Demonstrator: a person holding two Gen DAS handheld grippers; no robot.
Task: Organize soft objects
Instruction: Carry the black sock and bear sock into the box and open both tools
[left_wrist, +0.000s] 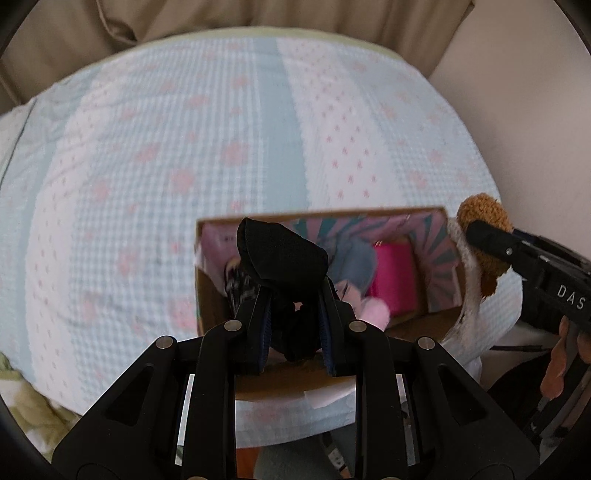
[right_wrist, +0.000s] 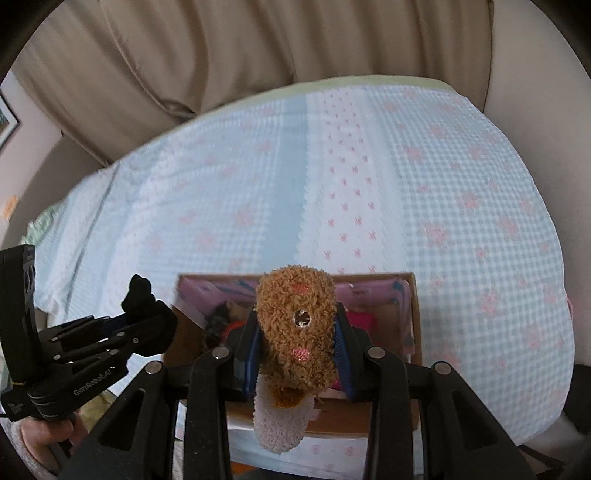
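Observation:
My left gripper (left_wrist: 295, 295) is shut on a black soft cloth (left_wrist: 280, 254) and holds it above the left half of an open cardboard box (left_wrist: 321, 213). In the box lie a bright pink item (left_wrist: 393, 277), a blue-grey soft piece (left_wrist: 351, 266) and a pale pink fluffy one (left_wrist: 373, 314). My right gripper (right_wrist: 297, 321) is shut on a brown fuzzy plush toy (right_wrist: 299, 317) with a white fluffy lower part (right_wrist: 280, 424), just over the box (right_wrist: 415, 314). In the right wrist view the left gripper (right_wrist: 147, 314) shows at the left with the black cloth (right_wrist: 142, 295).
The box sits near the front edge of a bed with a light blue checked cover with pink flowers (left_wrist: 184, 147). Beige curtains (right_wrist: 221, 55) hang behind the bed. A yellow-green cloth (left_wrist: 22, 402) lies at the lower left. A person's hand (left_wrist: 561, 354) grips the right tool.

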